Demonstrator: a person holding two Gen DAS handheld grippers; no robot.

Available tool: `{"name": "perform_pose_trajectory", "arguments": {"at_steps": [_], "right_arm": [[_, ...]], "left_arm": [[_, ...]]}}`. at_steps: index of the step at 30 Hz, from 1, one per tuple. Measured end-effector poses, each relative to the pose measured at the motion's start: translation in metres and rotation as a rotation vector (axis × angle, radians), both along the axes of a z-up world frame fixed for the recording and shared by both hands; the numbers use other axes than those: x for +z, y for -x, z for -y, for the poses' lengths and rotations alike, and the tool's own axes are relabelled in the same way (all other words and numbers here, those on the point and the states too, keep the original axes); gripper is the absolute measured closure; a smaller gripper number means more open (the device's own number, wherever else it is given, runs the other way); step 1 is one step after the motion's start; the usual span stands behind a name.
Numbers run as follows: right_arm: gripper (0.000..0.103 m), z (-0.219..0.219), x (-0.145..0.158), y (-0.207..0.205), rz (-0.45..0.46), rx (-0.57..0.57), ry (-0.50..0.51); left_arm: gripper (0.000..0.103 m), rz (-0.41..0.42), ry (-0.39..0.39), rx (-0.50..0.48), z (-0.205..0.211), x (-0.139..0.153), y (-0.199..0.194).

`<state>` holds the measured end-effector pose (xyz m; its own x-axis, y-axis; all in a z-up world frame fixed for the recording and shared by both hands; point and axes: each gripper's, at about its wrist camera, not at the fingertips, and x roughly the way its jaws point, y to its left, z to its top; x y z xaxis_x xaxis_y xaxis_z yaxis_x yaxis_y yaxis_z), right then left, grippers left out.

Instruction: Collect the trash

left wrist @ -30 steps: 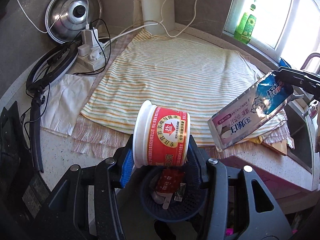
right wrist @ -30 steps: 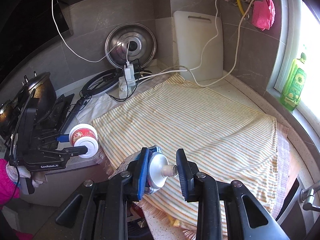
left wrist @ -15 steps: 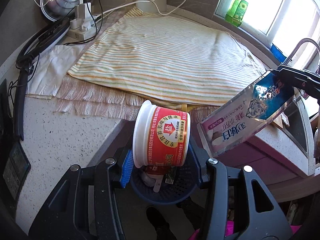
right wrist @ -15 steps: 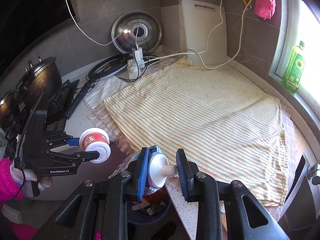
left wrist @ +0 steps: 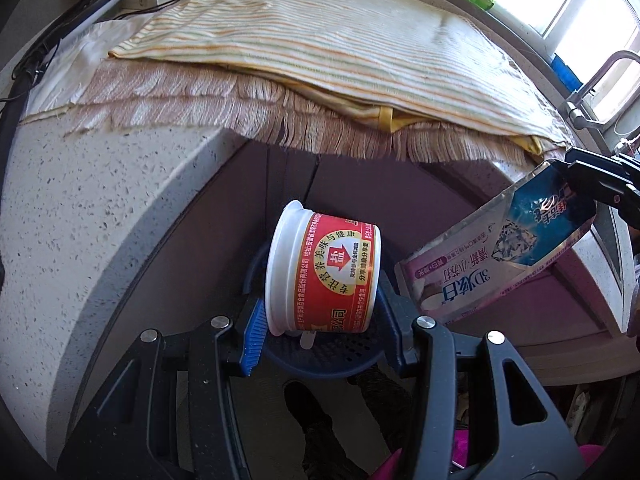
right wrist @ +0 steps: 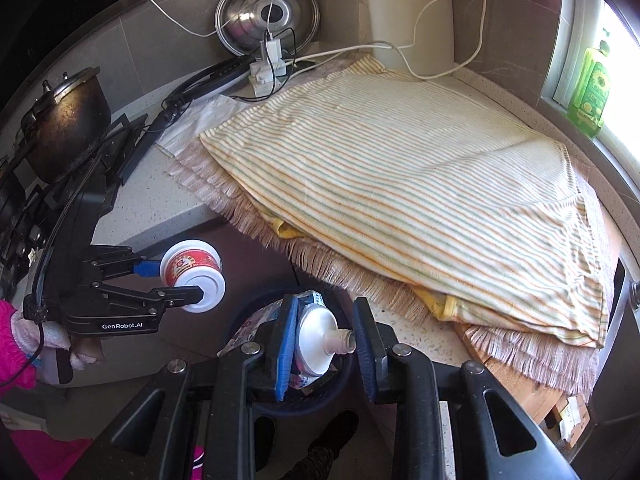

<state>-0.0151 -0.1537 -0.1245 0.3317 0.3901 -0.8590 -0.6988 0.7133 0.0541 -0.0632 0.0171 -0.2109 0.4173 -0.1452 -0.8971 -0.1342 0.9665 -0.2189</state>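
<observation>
Open room lies off the surface [left wrist: 80,216] edge, where a dark blue basket [left wrist: 320,356] sits low on the floor. Left tongs [left wrist: 320,312] reach out level, clamped on a red salt tub [left wrist: 328,276] lying on its side above the basket – lid end leftward. Right tongs [right wrist: 324,344] grip a toothpaste tube [left wrist: 500,256], its long axis slanting down toward the basket, threaded nozzle [right wrist: 340,341] poking sideways between the fingers [right wrist: 285,344].

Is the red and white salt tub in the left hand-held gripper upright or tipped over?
Tipped on its side. The red and white salt tub lies sideways in the left hand-held gripper, its label text rotated, above the dark blue mesh bin.
</observation>
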Motion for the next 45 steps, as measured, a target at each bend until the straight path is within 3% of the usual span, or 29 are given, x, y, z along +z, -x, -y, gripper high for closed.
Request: {"name": "perform_pose_trajectory", "arguments": {"at_steps": [17, 30, 32, 36, 39, 42, 45], "right_arm": [[0.075, -0.014, -0.085, 0.011, -0.108, -0.02, 0.113], [0.074, -0.019, -0.113, 0.001, -0.186, -0.056, 0.102], [0.073, -0.018, -0.117, -0.001, -0.211, -0.067, 0.085], [0.044, -0.013, -0.122, -0.004, -0.242, -0.099, 0.046], [0.036, -0.012, -0.122, -0.002, -0.247, -0.094, 0.033], [0.027, -0.012, -0.12, 0.0, -0.245, -0.085, 0.03], [0.026, -0.012, -0.118, 0.001, -0.254, -0.092, 0.017]], "left_arm": [[0.054, -0.11, -0.01, -0.004, 0.015, -0.062, -0.021], [0.054, -0.133, -0.027, 0.006, 0.025, -0.078, -0.016], [0.05, -0.144, -0.025, 0.009, 0.024, -0.083, -0.018], [0.037, -0.141, -0.036, 0.019, 0.024, -0.084, -0.016], [0.03, -0.135, -0.042, 0.026, 0.024, -0.085, -0.012], [0.029, -0.139, -0.041, 0.031, 0.02, -0.082, -0.014], [0.029, -0.141, -0.048, 0.037, 0.008, -0.078, -0.018]]}}
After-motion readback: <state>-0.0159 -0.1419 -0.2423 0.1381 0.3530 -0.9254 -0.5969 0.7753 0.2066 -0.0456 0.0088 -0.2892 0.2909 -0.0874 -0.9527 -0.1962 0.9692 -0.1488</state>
